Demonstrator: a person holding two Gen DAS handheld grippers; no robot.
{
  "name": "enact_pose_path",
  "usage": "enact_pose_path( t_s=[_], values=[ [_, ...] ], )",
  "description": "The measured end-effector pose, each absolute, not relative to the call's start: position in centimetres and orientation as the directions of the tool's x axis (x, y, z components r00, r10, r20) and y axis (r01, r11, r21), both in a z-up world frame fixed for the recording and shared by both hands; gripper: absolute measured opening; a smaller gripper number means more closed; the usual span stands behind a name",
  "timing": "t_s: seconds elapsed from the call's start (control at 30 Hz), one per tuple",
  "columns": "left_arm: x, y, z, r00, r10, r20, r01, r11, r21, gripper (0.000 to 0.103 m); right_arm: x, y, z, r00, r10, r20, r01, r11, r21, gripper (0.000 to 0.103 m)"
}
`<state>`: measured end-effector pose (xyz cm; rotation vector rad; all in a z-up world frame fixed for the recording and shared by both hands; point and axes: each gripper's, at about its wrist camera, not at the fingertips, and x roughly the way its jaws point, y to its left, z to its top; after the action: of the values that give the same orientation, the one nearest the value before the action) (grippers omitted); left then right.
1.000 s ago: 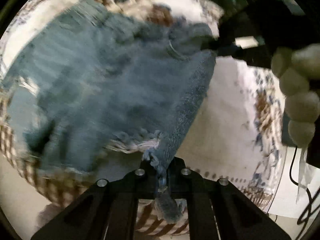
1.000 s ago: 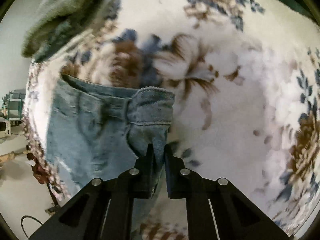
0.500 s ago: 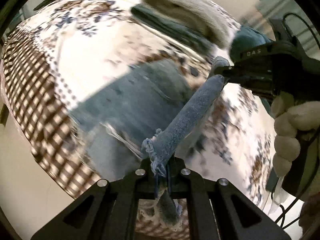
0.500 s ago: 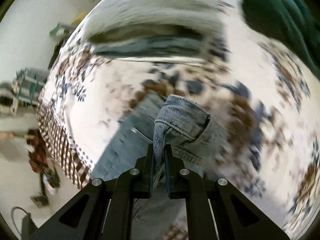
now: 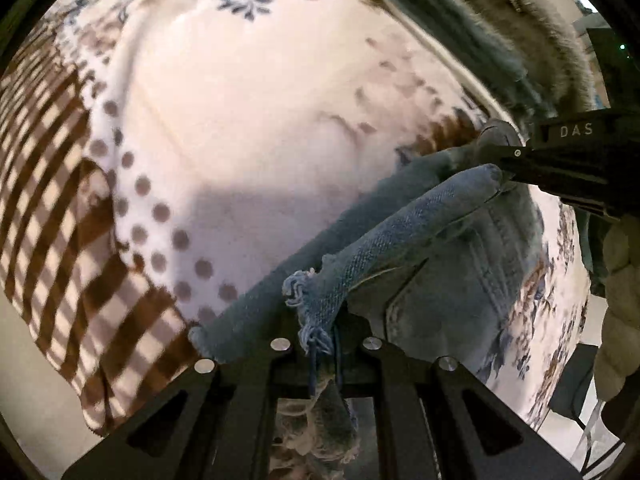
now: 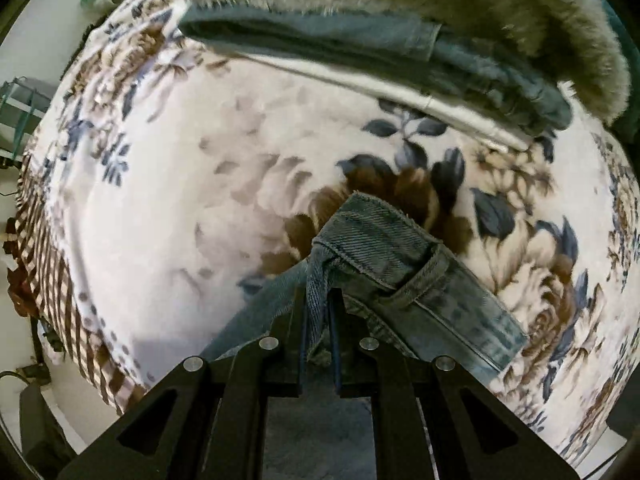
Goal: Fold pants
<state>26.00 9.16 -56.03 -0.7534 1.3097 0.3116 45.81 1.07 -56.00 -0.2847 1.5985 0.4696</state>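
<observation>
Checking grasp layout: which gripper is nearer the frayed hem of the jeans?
Left. The left gripper is clamped right on the frayed hem; the right gripper pinches the jeans at the waistband end instead.

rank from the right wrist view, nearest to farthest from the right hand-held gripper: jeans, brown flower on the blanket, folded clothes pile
1. jeans: clamped between the fingers of the right hand-held gripper, at center.
2. brown flower: printed on the blanket, just beyond the raised denim.
3. folded clothes pile: across the top of the view, at the blanket's far side.
</observation>
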Motion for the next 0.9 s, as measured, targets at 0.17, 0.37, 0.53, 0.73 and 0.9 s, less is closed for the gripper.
enact_pose_path(
  t_s=[0.17, 0.37, 0.53, 0.73, 0.9],
  values=[
    [24.3, 9.8, -55.2, 0.284, -0.22, -0.933, -0.667, 0.654, -0.358, 0.019, 47.2, -0.5, -54.1, -0.169, 0.266, -0.949, -0.419, 0.852, 0.313, 0.084],
    [20.4, 10.2, -52.8, 0.325, -0.146, -0.934, -0.735, 0.583, -0.347, 0.057, 48.7, -7.4, -52.0, -0.134, 0.314, -0.94, -0.33, 0.88, 0.342, 0.084],
    [16.2, 9.6, -51.5, 0.401, -0.086, -0.912, -0.799, 0.455, -0.394, 0.062, 48.5, -15.4, -53.5, -0.141, 0.348, -0.927, -0.216, 0.903, 0.372, 0.095],
    [12.2, 3.4, -53.5, 0.412, -0.139, -0.901, -0.863, 0.256, -0.435, 0.072, 45.8, -21.4, -57.2, -0.217, 0.365, -0.905, -0.185, 0.895, 0.405, 0.095],
    [9.2, -2.1, -54.8, 0.442, -0.185, -0.878, -0.888, 0.046, -0.457, 0.072, 45.2, -21.8, -61.0, -0.296, 0.411, -0.862, -0.188, 0.86, 0.475, 0.095]
  ],
)
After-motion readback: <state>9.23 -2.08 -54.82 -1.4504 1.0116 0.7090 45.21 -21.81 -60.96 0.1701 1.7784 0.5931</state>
